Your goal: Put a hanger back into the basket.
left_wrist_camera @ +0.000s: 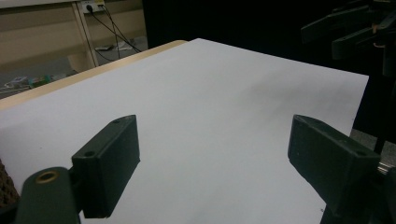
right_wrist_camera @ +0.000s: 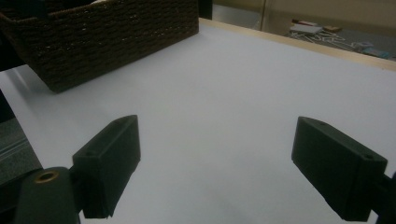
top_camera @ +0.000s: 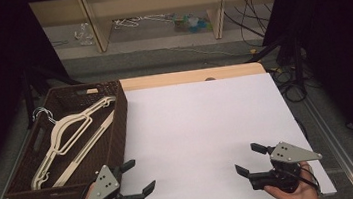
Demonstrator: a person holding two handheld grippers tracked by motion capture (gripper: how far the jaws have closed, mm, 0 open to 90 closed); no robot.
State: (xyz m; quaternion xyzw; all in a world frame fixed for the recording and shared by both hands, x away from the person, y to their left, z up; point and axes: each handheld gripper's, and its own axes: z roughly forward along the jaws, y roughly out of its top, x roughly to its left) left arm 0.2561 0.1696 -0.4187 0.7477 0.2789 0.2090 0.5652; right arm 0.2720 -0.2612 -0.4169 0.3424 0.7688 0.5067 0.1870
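Your left gripper (top_camera: 140, 176) hovers at near left edge of table (top_camera: 193, 128), just beside basket (top_camera: 117, 126); fingers (left_wrist_camera: 107, 163) wide apart, nothing between. Your right gripper (top_camera: 250, 159) at near right edge, fingers (right_wrist_camera: 109, 161) also wide apart, empty. Basket stands on left side of table, hangers (top_camera: 68, 137) lie inside.

Cream hangers (top_camera: 70, 136) lie in a brown basket (top_camera: 118, 131), perhaps wicker.

The basket (top_camera: 116, 117) is looking like rough dark woven wicker, the table (top_camera: 203, 126) is showing a smooth matt white top with a pale wood edge.
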